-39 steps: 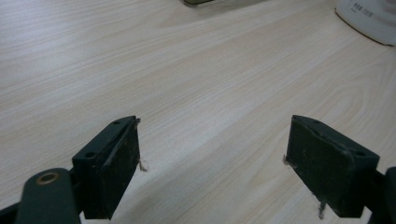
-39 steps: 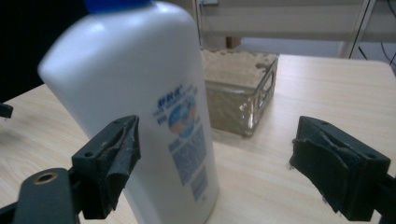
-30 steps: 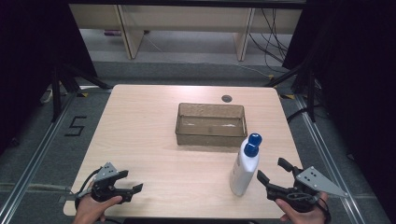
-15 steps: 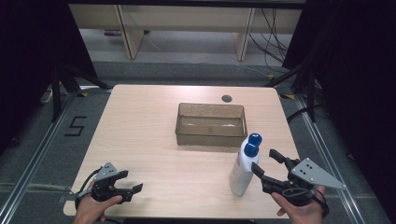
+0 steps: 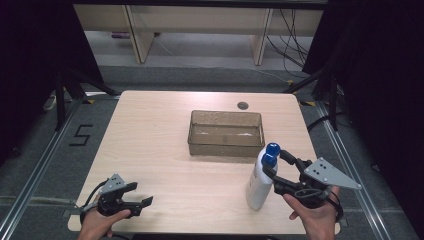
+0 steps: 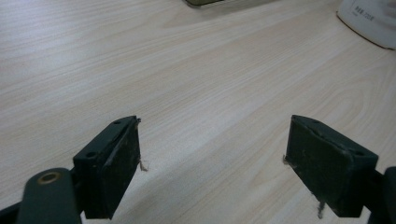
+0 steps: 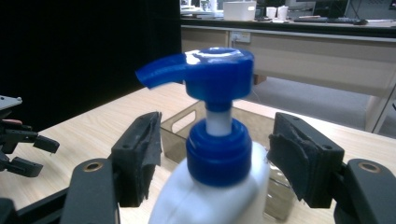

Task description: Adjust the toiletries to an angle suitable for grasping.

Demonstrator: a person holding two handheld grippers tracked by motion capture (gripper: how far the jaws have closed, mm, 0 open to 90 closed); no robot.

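High view: your right gripper [image 5: 278, 161] brackets the white plastic pump bottle with blue cap [image 5: 260, 184], upright beside the brown translucent bin [image 5: 225, 146]. Left gripper view: your left gripper [image 6: 212, 161] gapes, empty. Right gripper view: jaws closing, pads clear of the collar.

Pump bottle [image 7: 215, 154]: lower body cut off by the bottom edge in the right gripper view; label not visible there. In the left gripper view only a white corner of it shows, print on it too blurred to read. Beyond the bottle, the near wall of the brown tray [image 7: 180, 135] is partly hidden behind it.
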